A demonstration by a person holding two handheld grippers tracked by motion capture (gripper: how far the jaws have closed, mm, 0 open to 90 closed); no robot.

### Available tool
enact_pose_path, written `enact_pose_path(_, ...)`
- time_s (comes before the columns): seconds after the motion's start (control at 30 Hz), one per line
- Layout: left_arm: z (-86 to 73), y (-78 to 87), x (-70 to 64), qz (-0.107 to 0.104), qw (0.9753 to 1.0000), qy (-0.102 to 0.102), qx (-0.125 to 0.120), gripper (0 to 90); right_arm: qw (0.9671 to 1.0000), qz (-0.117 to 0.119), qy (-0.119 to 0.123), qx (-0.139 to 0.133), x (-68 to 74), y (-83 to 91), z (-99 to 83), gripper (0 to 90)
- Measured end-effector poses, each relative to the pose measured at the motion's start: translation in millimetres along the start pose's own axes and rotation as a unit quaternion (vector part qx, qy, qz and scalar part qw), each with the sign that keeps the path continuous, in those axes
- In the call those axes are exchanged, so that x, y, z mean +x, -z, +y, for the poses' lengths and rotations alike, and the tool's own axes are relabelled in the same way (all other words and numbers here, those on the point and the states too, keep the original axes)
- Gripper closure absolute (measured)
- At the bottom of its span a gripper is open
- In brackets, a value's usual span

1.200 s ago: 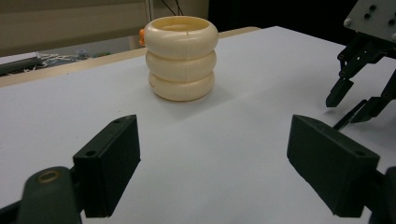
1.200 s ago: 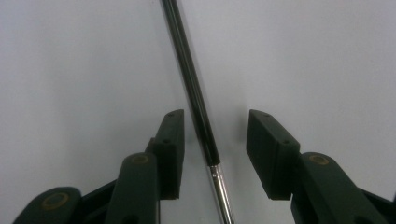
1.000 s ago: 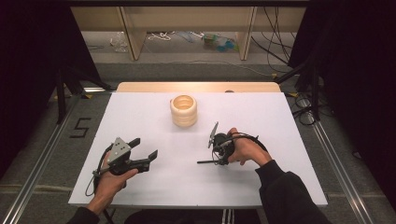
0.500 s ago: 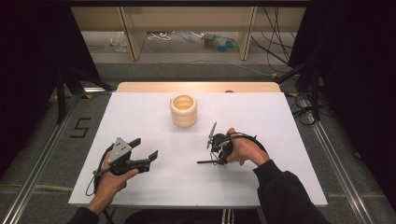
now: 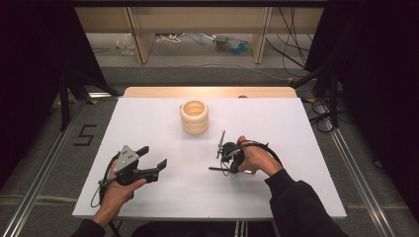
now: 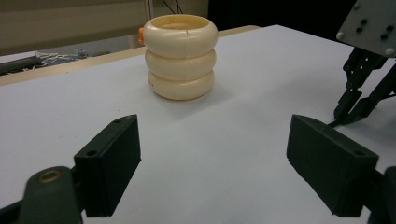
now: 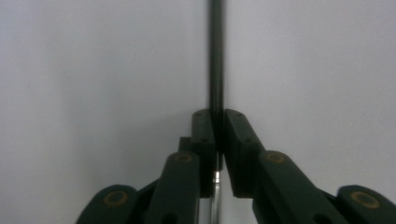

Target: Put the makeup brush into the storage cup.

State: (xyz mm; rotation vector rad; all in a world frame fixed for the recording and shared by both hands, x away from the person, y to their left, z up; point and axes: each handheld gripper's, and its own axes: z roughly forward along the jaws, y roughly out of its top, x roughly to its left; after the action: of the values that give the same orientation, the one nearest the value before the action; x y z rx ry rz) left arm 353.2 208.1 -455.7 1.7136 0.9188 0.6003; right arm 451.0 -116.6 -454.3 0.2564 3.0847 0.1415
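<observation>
The thin dark rod (image 5: 216, 169) pinched in the right claw (image 5: 221, 157) has drifted a little toward the person's side of the counter (image 5: 296, 133) over the last second, and the hand (image 5: 254, 157) with it; the shift is small, more a settling than a travel. The right gripper view shows the rod (image 7: 215, 60) running straight up from between the two jaws, which are pressed together on it, its far end out of frame against plain white. In the high view a second slim piece stands up from the same claw; whether it belongs to the rod is too small to tell.

The cream ringed holder (image 5: 194, 117) stands upright beyond the rod, toward the far edge, well apart from both claws. Its open top suggests the rod's destination, so the carry looks barely begun.

The left claw (image 5: 153, 157) is spread wide and empty, unmoved, facing the holder (image 6: 180, 56) across bare counter.
</observation>
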Motion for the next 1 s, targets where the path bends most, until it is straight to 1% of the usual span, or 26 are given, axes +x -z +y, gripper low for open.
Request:
enact_pose_path(0.03,0.0,0.0,0.0,0.0,1.0,0.0,0.0,17.6,1.0,0.0,0.008,-0.001,-1.0,-0.4,-0.2,84.0)
enact_pose_path(0.07,-1.5,-0.2,-0.4,0.0,1.0,-0.001,0.004,17.5,0.9999,-0.002,-0.006,0.009,2.2,0.9,0.6,84.0)
enact_pose_path(0.1,-1.5,-0.2,-0.4,0.0,1.0,-0.001,0.004,17.5,1.0,-0.004,0.005,0.003,2.0,0.1,1.0,84.0)
enact_pose_path(0.13,-1.0,-0.1,0.0,0.0,1.0,-0.001,0.003,17.5,0.9998,-0.009,0.015,0.004,1.2,-0.1,1.1,84.1)
enact_pose_path(0.17,-0.2,-0.1,0.2,0.0,1.0,-0.001,0.001,17.6,0.9999,-0.004,0.01,0.007,2.3,0.6,1.8,84.1)
enact_pose_path(0.2,0.0,-0.2,0.0,0.0,1.0,-0.001,0.0,17.6,0.9999,-0.008,0.005,0.013,4.0,1.2,2.0,84.1)
enact_pose_path(0.23,-0.3,0.0,-0.3,-0.002,1.0,-0.002,0.002,17.7,0.9998,-0.01,0.014,0.006,3.2,1.0,1.9,84.1)
enact_pose_path(0.27,-1.0,0.0,-0.4,-0.002,1.0,-0.003,0.003,17.6,0.9998,-0.016,0.015,0.0,3.3,1.8,1.5,84.1)
enact_pose_path(0.3,-1.0,0.0,-0.4,-0.002,1.0,-0.003,0.003,17.6,0.9998,-0.016,0.015,0.0,3.3,1.8,1.5,84.1)
enact_pose_path(0.33,-0.9,0.5,-0.5,-0.001,1.0,-0.002,0.004,17.6,0.9996,-0.02,0.017,-0.002,2.1,5.5,1.1,84.1)
enact_pose_path(0.4,-0.2,0.1,0.3,0.0,1.0,-0.002,0.001,17.7,0.9992,-0.028,0.025,-0.014,0.9,8.6,1.3,84.1)
enact_pose_path(0.47,-1.5,0.0,-0.3,-0.001,1.0,-0.003,0.005,17.6,0.9992,-0.032,0.02,-0.015,2.1,11.2,1.3,84.1)
enact_pose_path(0.5,-1.4,0.1,-0.1,-0.004,1.0,-0.005,0.003,17.6,0.9992,-0.029,0.018,-0.02,2.4,12.1,1.1,84.1)
enact_pose_path(0.57,-0.5,0.3,-0.4,-0.002,1.0,-0.002,0.003,17.6,0.9983,-0.037,0.034,-0.028,0.4,14.0,1.1,84.1)
enact_pose_path(0.6,-0.5,0.2,-0.3,-0.002,1.0,-0.003,0.003,17.7,0.9986,-0.039,0.026,-0.026,2.4,16.1,1.9,84.1)
enact_pose_path(0.63,-1.2,-0.4,-0.8,-0.005,1.0,-0.001,0.004,17.6,0.9986,-0.034,0.028,-0.029,2.3,16.7,1.5,84.1)
enact_pose_path(0.7,-1.4,-0.3,-1.3,-0.005,1.0,-0.003,0.007,17.5,0.9983,-0.039,0.031,-0.032,2.9,17.3,1.6,84.1)
enact_pose_path(0.73,-1.3,-0.4,-1.2,-0.007,0.9999,-0.008,0.008,17.5,0.9977,-0.041,0.039,-0.036,2.9,19.0,2.1,84.1)
enact_pose_path(0.77,-1.1,-1.1,-1.1,-0.01,0.9999,-0.01,0.01,17.5,0.9978,-0.043,0.033,-0.039,5.9,22.6,3.8,84.1)
enact_pose_path(0.83,-1.9,-2.0,-1.8,-0.016,0.9997,-0.012,0.015,17.6,0.9971,-0.046,0.042,-0.043,6.5,23.7,4.7,84.1)
enact_pose_path(0.87,-1.9,-2.0,-1.8,-0.016,0.9997,-0.012,0.015,17.8,0.9971,-0.046,0.042,-0.043,6.5,23.7,4.7,84.1)
enact_pose_path(0.93,-1.7,-1.9,-6.0,-0.026,0.9994,-0.017,0.018,18.1,0.9972,-0.046,0.043,-0.041,11.8,27.1,7.6,84.1)
enact_pose_path(1.0,-0.9,-2.4,-8.5,-0.033,0.999,-0.025,0.019,18.4,0.9966,-0.05,0.048,-0.046,16.1,29.7,10.9,84.1)
